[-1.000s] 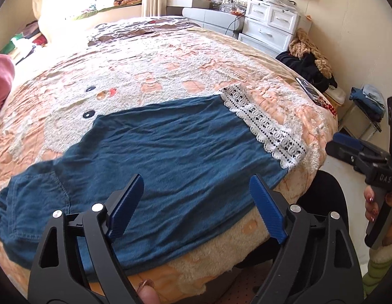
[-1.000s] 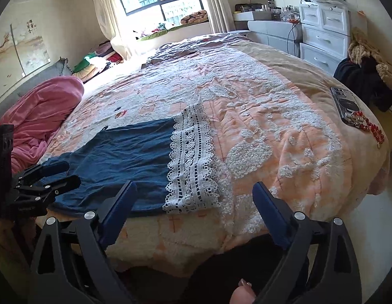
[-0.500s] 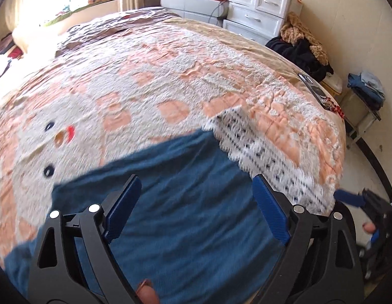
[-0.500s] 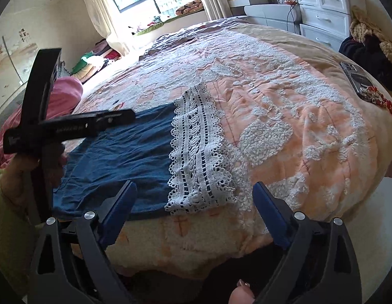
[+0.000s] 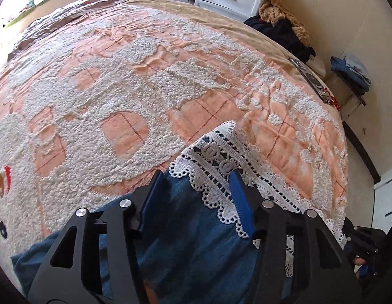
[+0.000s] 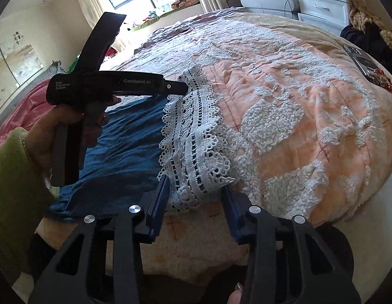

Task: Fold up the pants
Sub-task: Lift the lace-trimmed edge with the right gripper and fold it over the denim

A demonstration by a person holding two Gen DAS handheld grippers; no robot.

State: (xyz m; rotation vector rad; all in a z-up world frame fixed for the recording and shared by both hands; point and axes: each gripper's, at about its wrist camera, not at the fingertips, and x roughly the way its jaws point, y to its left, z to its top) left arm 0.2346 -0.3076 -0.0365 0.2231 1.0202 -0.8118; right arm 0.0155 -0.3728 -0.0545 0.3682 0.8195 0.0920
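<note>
Blue denim pants [image 5: 185,248] with a white lace hem [image 5: 216,159] lie flat on the bed. In the left wrist view my left gripper [image 5: 196,187] is open, its blue pads either side of the far corner of the lace hem. The right wrist view shows the pants [image 6: 125,152] and the lace hem [image 6: 193,147], with the left gripper [image 6: 182,88] reaching in at the hem's far corner. My right gripper [image 6: 196,197] is open, its jaws straddling the near corner of the lace at the bed's edge.
The bed has a fleecy peach and white blanket [image 6: 297,116]. A phone and red beads [image 6: 366,63] lie near its right edge. White drawers [image 6: 320,2] and a pile of clothes [image 6: 368,22] stand at the back right. Pink bedding [image 6: 21,111] lies at the left.
Both grippers have moved in to the lace hem: the left forward over the pants to the far corner, the right forward to the near corner. Both jaws have narrowed.
</note>
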